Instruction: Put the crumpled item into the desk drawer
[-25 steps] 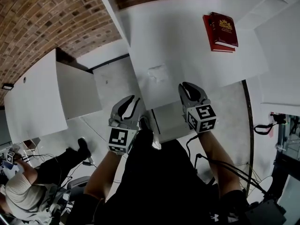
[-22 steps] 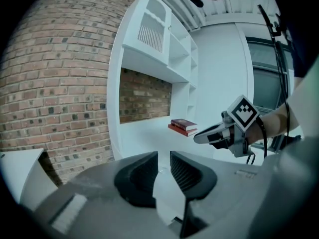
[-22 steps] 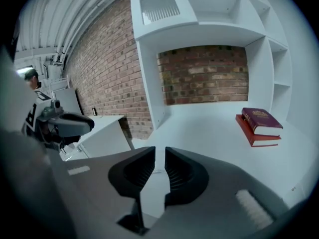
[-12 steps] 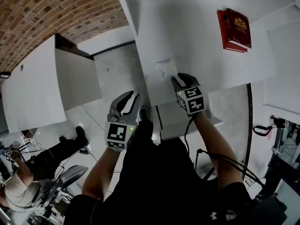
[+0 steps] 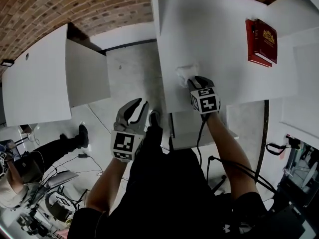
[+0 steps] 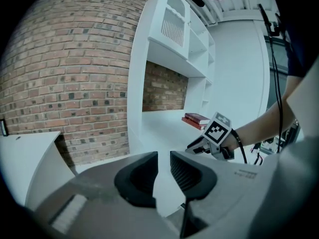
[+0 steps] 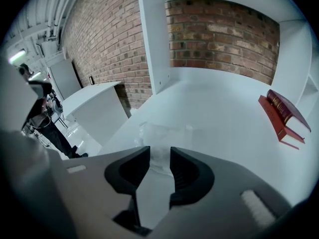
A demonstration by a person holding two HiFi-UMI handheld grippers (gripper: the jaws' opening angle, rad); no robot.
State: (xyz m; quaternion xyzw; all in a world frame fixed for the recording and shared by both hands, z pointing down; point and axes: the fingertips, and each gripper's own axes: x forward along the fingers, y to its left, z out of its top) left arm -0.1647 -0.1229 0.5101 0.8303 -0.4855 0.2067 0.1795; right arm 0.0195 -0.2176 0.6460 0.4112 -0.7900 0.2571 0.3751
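Note:
The crumpled item [image 5: 185, 73], a pale wad, lies on the white desk [image 5: 214, 34] near its front left corner. My right gripper [image 5: 195, 80] reaches over the desk edge with its tips at the wad. In the right gripper view the crumpled item [image 7: 160, 139] sits right at the tips of the right gripper [image 7: 160, 164]; the jaws are opening, and its near edge reaches just in between them. The desk drawer [image 5: 188, 131] stands pulled out below that gripper. My left gripper [image 5: 137, 108] hangs over the floor, left of the drawer, open and holding nothing.
Red books [image 5: 261, 41] lie at the desk's far right; the books [image 7: 283, 114] also show in the right gripper view. A second white desk [image 5: 40, 83] stands to the left. A seated person [image 5: 20, 178] and cables are at the lower left.
My right gripper has moved forward from above the drawer onto the desk, up to the crumpled item. The left gripper has stayed about where it was.

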